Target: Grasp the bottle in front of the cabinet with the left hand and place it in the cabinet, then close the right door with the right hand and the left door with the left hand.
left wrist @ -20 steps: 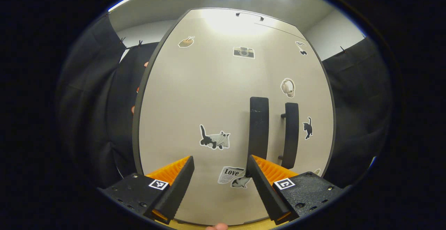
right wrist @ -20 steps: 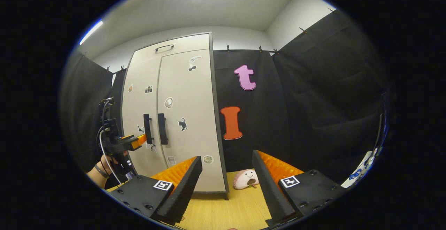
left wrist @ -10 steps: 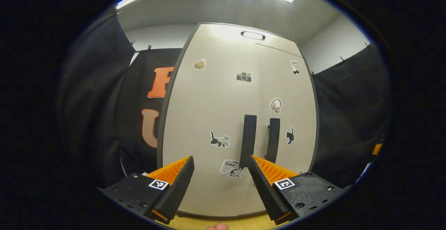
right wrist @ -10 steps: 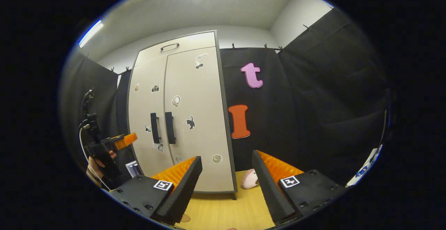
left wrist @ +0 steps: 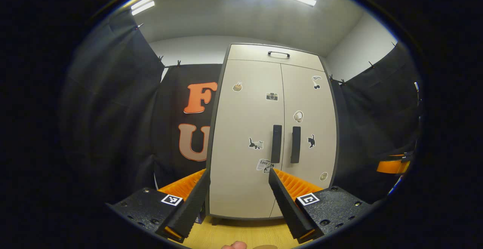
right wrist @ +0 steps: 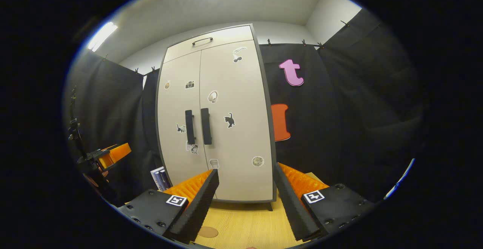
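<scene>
The beige cabinet (left wrist: 245, 136) stands with both doors shut flush, its two black handles (left wrist: 276, 143) side by side at the centre seam. My left gripper (left wrist: 238, 171) is open and empty, held well back from the left door and facing it. My right gripper (right wrist: 245, 169) is open and empty too, aimed at the lower part of the cabinet (right wrist: 230, 90) from the right front. In the right gripper view the left gripper (right wrist: 111, 154) hangs at the far left, away from the doors. At the far right edge of the left gripper view, the right gripper (left wrist: 392, 165) is visible.
The cabinet stands on a light wooden tabletop (right wrist: 245, 222). A small blue and white box (right wrist: 160, 178) leans by the cabinet's left side. A round brown disc (right wrist: 207, 231) lies on the wood near my right gripper. Black cloth walls close in on both sides.
My left gripper has drawn back from the left door, so the whole cabinet now shows. The right gripper view has swung left and the pink plush toy has left it.
</scene>
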The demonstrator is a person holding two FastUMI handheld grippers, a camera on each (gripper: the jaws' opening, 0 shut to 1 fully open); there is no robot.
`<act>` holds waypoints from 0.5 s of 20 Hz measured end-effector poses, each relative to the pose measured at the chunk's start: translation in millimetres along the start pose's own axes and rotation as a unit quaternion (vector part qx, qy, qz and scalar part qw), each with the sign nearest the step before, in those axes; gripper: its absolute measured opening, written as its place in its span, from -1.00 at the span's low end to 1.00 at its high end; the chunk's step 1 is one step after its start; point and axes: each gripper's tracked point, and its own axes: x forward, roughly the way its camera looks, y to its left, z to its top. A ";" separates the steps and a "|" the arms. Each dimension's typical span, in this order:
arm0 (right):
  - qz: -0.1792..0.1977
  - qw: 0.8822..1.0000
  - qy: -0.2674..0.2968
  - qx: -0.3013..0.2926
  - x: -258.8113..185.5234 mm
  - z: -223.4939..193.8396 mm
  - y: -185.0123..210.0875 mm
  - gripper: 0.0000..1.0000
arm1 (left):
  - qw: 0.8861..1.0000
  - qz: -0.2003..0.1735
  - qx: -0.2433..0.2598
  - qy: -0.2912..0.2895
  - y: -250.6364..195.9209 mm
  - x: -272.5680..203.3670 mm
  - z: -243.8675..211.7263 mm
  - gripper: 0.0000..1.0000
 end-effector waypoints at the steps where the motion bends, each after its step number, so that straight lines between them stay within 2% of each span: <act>1: 0.007 1.000 0.003 -0.001 -1.4 -3.5 6.5 0.92 | 1.000 0.007 0.001 0.004 2.8 -10.6 -4.3 0.91; 10: 0.014 1.000 -0.003 -0.016 -17.5 -15.7 23.3 0.92 | 0.999 0.041 -0.002 0.034 19.7 -71.6 -26.5 0.91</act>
